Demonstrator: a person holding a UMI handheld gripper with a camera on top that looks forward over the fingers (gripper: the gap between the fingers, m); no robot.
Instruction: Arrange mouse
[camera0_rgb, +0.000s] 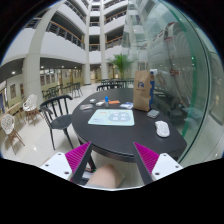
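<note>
My hand-held gripper: released, holding nothing. Round black table ahead; white mouse at two o'clock, beside mat.

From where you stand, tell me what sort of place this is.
Probably a public atrium or cafe seating area: tiered white balconies rise overhead, a round black table holds a white computer mouse, and black chairs stand around. The gripper is open.
</note>
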